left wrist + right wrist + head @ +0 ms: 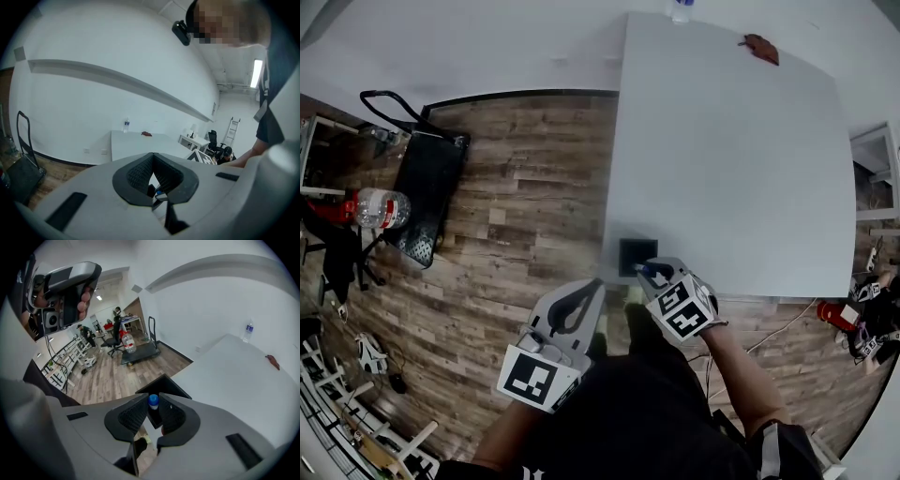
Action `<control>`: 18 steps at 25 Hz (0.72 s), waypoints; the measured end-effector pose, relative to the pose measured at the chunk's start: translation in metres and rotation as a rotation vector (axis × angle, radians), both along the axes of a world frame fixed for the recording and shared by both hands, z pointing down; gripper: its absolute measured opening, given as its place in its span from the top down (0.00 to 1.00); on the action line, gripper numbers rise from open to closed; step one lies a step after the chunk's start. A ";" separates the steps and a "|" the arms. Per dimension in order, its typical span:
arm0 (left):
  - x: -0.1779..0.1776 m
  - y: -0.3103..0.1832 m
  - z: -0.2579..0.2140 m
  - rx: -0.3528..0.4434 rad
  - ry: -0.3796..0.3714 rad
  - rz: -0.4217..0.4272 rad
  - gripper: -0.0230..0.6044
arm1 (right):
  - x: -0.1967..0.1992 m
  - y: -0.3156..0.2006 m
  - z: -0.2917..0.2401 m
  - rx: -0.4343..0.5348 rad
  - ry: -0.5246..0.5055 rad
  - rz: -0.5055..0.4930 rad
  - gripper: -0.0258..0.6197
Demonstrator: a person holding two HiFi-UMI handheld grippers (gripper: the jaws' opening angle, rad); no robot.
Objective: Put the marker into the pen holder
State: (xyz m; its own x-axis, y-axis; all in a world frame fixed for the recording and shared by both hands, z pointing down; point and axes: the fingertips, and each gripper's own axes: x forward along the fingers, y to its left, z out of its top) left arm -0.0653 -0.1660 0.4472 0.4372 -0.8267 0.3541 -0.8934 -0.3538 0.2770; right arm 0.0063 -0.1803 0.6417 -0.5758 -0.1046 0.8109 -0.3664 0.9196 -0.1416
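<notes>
**Marker gripped in the right tool at the pen holder; left tool idle.**

I find the marker [153, 401] lying lengthwise between the jaws of the right tool [152, 398]. Its blue-capped end points out past their tips towards the pen holder [165, 384], which stands at the near edge of the tabletop [234, 376]. The jaws are clamped on the marker's barrel. The left tool [152, 155] is clenched, tips meeting, with nothing between them.

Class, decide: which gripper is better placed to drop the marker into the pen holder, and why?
Right. The right gripper grips the blue-capped marker close above the black pen holder; the left gripper is shut, empty, off to the side.
</notes>
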 end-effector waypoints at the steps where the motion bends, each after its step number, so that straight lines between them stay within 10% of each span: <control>1: -0.001 -0.001 0.000 -0.003 -0.001 -0.007 0.95 | -0.001 -0.001 0.001 -0.001 0.007 -0.013 0.85; 18: 0.001 -0.016 0.006 -0.022 -0.008 -0.034 0.95 | -0.007 -0.028 -0.014 0.031 -0.055 -0.034 0.81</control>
State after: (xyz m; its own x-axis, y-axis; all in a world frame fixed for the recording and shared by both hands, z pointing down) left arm -0.0640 -0.1820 0.4529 0.4064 -0.8329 0.3756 -0.9068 -0.3173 0.2775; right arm -0.0009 -0.2088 0.6281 -0.6230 -0.1087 0.7747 -0.3273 0.9357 -0.1319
